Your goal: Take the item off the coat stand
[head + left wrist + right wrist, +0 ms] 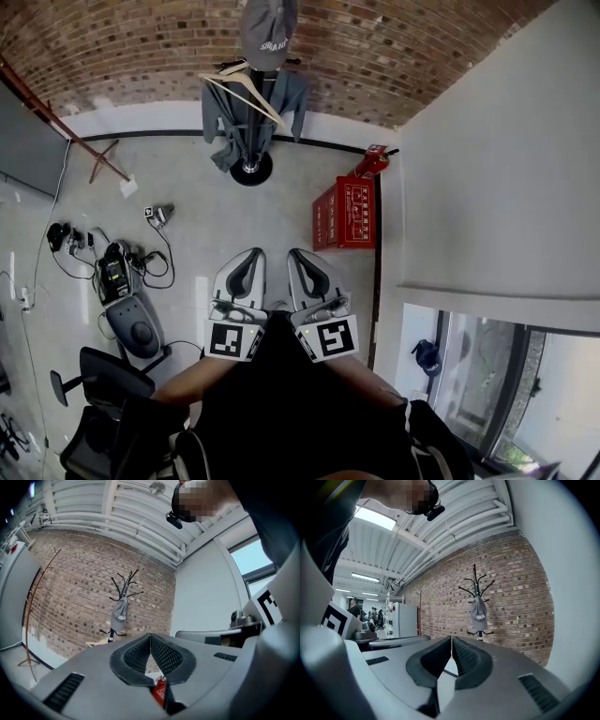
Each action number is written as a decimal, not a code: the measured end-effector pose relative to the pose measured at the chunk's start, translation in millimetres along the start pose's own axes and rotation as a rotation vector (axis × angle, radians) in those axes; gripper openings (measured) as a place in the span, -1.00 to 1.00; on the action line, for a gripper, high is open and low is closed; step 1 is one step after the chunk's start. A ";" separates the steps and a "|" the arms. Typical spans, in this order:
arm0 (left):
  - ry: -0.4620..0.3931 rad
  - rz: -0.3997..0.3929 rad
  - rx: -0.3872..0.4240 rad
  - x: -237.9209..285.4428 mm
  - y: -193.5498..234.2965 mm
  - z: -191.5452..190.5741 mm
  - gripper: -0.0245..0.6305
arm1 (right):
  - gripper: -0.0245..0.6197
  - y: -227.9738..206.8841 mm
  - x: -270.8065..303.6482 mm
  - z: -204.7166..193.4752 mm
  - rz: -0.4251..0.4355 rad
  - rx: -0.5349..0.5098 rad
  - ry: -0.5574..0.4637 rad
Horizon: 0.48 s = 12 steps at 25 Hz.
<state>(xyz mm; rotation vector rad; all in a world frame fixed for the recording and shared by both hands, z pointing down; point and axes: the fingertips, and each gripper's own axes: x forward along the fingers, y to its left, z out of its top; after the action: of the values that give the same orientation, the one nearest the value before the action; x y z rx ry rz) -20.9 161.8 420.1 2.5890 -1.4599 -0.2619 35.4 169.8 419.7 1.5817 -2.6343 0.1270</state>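
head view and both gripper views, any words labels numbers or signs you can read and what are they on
cap on the coat stand: short white print, too blurred to read in any view
red box: white print on its face, too small to read
cubes on the left gripper and right gripper: black and white square markers only, no words
nothing else shows text

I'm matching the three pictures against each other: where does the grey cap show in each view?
Head view: grey cap, top centre, atop the coat stand.
Left gripper view: cap left of centre, mid-height.
Right gripper view: cap right of centre.
Shared landmark: brick wall behind the stand.
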 end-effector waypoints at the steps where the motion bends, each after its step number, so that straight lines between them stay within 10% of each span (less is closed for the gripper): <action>1: -0.004 0.008 -0.004 -0.3 12.5 3.8 -0.87 | -0.86 7.8 9.5 3.3 0.013 0.002 -0.007; 12: -0.069 0.072 -0.022 -0.4 116.3 39.4 -0.87 | -0.86 72.2 94.6 4.9 0.093 0.004 0.036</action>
<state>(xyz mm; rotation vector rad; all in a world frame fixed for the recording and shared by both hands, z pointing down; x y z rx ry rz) -126.6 100.6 407.6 2.5276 -1.5607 -0.3592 -72.8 120.0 421.5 1.4445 -2.6813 0.1640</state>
